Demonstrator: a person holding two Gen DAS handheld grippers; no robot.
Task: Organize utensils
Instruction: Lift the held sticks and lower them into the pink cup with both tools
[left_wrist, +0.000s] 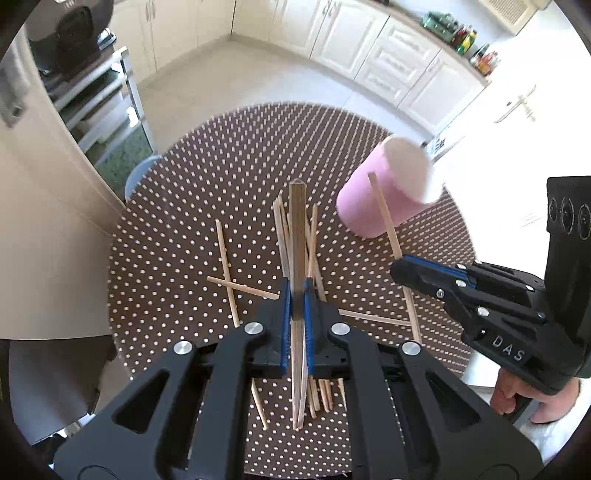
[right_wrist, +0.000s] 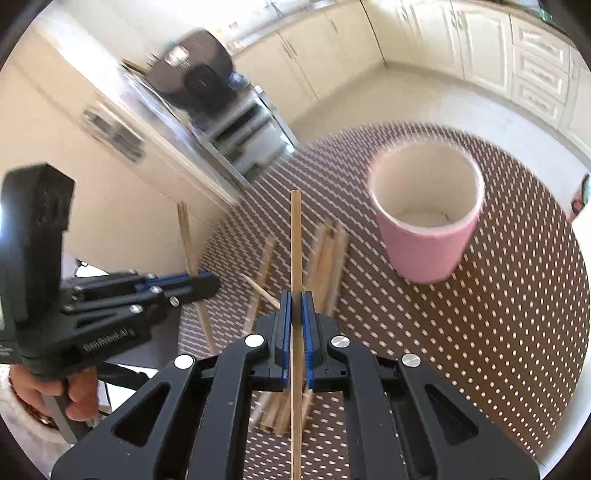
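"DAS" was read on the right gripper (left_wrist: 397, 267), at right of the frame, closed on a stick (left_wrist: 384, 218); the left gripper (left_wrist: 297, 295) was closed on a stick too.

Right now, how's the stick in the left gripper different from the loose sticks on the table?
The stick in the left gripper is clamped between shut jaws and raised off the table; the loose sticks lie flat on the dotted cloth. The held one stands alone and looks blurred; the loose ones cross and pile. All are thin, pale wood.
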